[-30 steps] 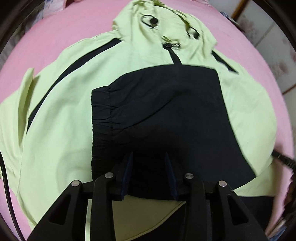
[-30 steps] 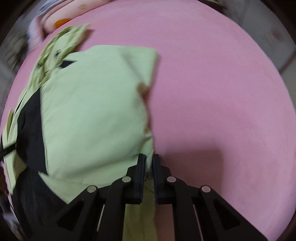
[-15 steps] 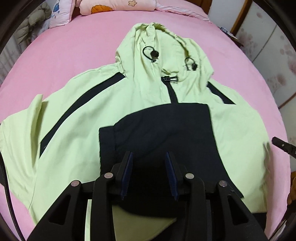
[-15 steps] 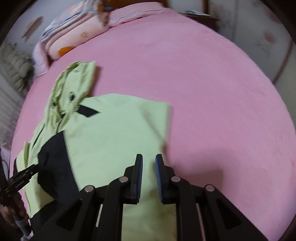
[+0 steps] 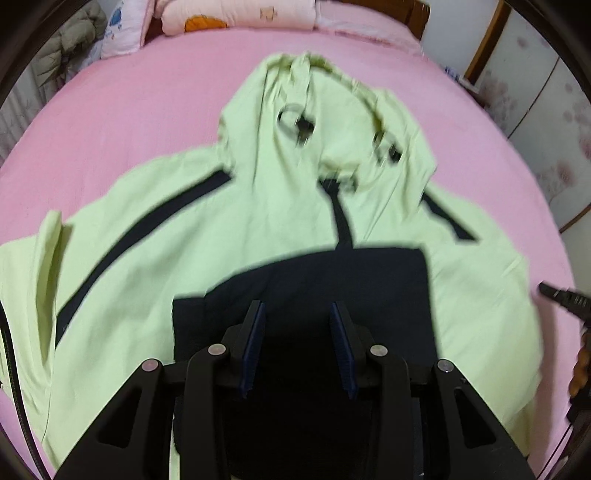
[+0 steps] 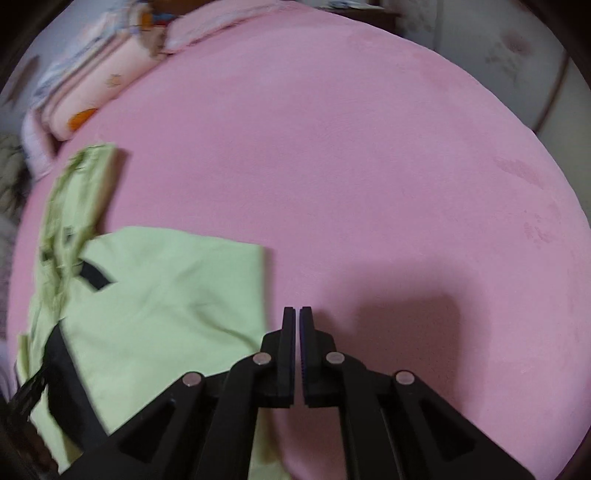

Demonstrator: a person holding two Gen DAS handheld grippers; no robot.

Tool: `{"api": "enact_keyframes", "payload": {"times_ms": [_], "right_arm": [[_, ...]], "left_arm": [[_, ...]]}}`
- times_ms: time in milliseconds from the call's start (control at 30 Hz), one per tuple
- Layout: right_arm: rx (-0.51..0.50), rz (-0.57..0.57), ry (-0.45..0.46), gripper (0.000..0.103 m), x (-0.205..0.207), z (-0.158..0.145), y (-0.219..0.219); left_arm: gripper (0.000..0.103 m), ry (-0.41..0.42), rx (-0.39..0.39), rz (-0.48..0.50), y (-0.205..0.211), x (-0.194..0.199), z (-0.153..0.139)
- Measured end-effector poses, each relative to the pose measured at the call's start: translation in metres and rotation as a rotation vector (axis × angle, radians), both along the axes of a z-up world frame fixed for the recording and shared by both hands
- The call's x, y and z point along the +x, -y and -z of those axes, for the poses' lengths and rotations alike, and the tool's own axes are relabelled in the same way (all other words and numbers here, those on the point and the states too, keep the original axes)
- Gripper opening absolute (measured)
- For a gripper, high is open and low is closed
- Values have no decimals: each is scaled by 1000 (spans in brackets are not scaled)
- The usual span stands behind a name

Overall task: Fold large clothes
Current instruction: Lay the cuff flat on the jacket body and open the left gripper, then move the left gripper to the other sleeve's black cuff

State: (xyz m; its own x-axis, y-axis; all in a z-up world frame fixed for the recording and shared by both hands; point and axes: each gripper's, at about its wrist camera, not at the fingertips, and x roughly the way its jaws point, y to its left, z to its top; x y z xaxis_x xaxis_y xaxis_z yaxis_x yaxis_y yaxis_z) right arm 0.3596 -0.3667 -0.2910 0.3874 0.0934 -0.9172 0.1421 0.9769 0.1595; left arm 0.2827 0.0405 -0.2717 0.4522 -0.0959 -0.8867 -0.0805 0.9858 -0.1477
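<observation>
A light green hooded jacket (image 5: 192, 236) with black stripes lies spread on the pink bed, hood (image 5: 325, 110) toward the pillows. A black part (image 5: 332, 280) is folded up over its middle. My left gripper (image 5: 297, 325) is open and empty above this black part. The jacket also shows in the right wrist view (image 6: 162, 295), at lower left, with its right side folded in to a straight edge. My right gripper (image 6: 296, 325) is shut and empty, just right of that edge over bare sheet. Its tip shows at the right of the left wrist view (image 5: 561, 295).
The pink bed sheet (image 6: 369, 166) stretches wide to the right of the jacket. Pillows (image 5: 236, 14) lie at the head of the bed. A wardrobe with a flower pattern (image 5: 535, 92) stands at the right. A black cable (image 5: 11, 362) hangs at the left edge.
My right gripper let go of the green fabric, lifted away to the right and shut again. My left gripper stayed open and drew back and up from the jacket.
</observation>
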Motion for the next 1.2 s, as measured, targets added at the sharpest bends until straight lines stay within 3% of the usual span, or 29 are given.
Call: {"api": "enact_keyframes", "payload": {"times_ms": [167, 267, 367, 500, 600, 700, 767, 867, 1200], "right_arm": [[36, -161, 29, 2, 11, -2, -69], [-8, -192, 14, 2, 24, 14, -98], [-132, -130, 0, 0, 40, 28, -94], [-90, -12, -9, 0, 41, 31, -52], [-148, 3, -36, 0, 34, 25, -42], [-85, 13, -44, 0, 19, 8, -33], [-53, 22, -33, 0, 12, -3, -43], [-6, 35, -24, 2, -5, -26, -52], [87, 69, -5, 3, -72, -108, -92]], "left_arm": [[43, -6, 16, -28, 8, 30, 16], [43, -38, 44, -47, 7, 39, 33], [44, -25, 58, -49, 4, 41, 39], [44, -9, 76, -34, 4, 35, 38], [46, -31, 82, -32, 13, 46, 38], [55, -35, 53, -37, 14, 31, 19], [67, -23, 47, -40, 12, 24, 3], [77, -4, 35, -36, 12, 12, -29], [84, 32, -81, -20, 4, -29, -126]]}}
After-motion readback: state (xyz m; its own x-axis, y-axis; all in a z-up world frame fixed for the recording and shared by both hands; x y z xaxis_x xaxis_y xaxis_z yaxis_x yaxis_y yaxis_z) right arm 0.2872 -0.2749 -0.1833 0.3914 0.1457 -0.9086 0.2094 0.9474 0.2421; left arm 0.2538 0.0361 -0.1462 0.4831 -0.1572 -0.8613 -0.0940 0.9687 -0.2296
